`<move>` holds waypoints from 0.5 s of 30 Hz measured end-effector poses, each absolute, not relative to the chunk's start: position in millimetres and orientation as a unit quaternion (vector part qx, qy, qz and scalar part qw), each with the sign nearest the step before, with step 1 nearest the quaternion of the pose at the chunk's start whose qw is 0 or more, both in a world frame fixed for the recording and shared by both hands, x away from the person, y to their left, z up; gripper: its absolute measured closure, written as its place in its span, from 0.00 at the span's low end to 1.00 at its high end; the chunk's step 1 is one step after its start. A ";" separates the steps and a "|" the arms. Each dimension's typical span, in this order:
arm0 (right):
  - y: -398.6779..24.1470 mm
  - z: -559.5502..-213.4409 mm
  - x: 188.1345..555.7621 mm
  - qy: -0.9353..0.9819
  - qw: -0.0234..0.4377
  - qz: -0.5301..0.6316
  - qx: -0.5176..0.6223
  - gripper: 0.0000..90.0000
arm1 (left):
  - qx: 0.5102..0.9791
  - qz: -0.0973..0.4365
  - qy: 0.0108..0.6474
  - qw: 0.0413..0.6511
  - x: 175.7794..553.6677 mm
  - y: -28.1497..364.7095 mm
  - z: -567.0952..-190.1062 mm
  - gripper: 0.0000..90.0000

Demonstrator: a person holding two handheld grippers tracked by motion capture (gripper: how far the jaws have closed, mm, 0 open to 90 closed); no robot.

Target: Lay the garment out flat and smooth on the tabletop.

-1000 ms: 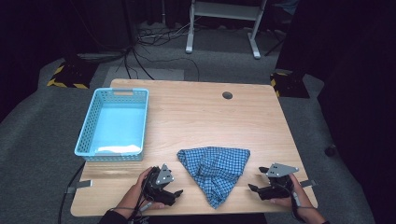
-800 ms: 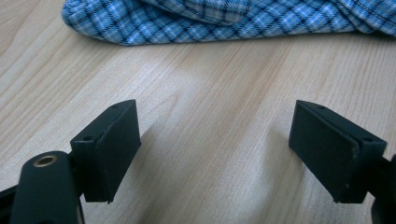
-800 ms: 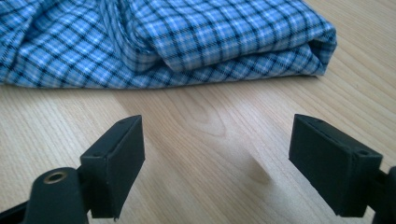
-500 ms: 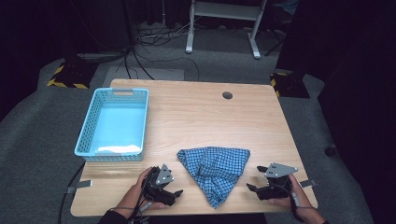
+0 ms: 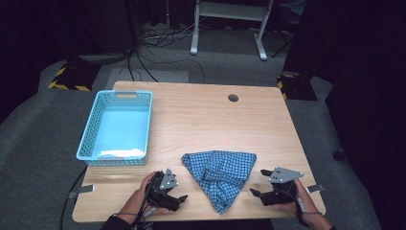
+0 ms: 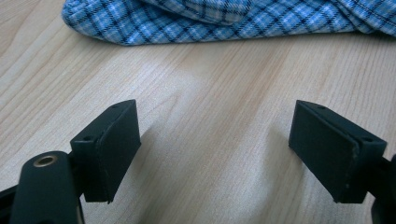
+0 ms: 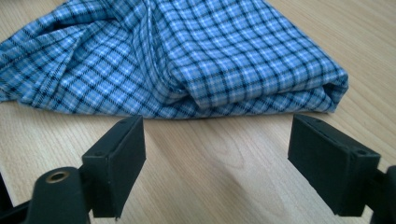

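Two wide-open tools, holding nothing

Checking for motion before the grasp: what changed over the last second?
Almost nothing: the right claw edged slightly toward the checked cloth. The left claw held its place, both claws open and empty. Cloth and blue basket unchanged.

bench is pale wood grain with a smooth, slightly satin finish, the checked cloth looks like soft woven cotton, matt and creased, the basket is glossy blue plastic lattice, jaws are matt black plastic
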State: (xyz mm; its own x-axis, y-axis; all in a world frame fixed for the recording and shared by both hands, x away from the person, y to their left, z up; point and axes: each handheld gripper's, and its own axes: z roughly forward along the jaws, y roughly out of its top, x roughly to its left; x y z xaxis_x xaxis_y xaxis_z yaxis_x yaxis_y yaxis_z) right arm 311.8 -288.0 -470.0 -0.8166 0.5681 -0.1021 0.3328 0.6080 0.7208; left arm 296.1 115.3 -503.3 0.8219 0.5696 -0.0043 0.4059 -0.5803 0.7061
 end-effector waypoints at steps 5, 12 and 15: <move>-283.5 -466.1 311.5 0.882 0.166 0.364 0.250 0.21 | 0.882 0.112 0.277 0.365 296.1 115.3 -503.3 0.18; -277.7 -463.2 312.3 0.883 0.169 0.366 0.242 0.22 | 0.882 0.112 0.277 0.365 296.1 115.3 -503.3 0.18; -273.9 -462.4 313.2 0.884 0.170 0.366 0.237 0.22 | 0.882 0.112 0.277 0.365 296.1 115.2 -503.3 0.18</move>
State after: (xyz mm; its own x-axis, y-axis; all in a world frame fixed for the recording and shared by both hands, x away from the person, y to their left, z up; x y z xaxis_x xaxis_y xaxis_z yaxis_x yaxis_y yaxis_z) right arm 313.2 -273.9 -462.4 -0.8302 0.5428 -0.1270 0.2941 0.6200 0.7274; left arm 296.1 115.2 -503.3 0.8213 0.5704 -0.0045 0.4066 -0.5799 0.7060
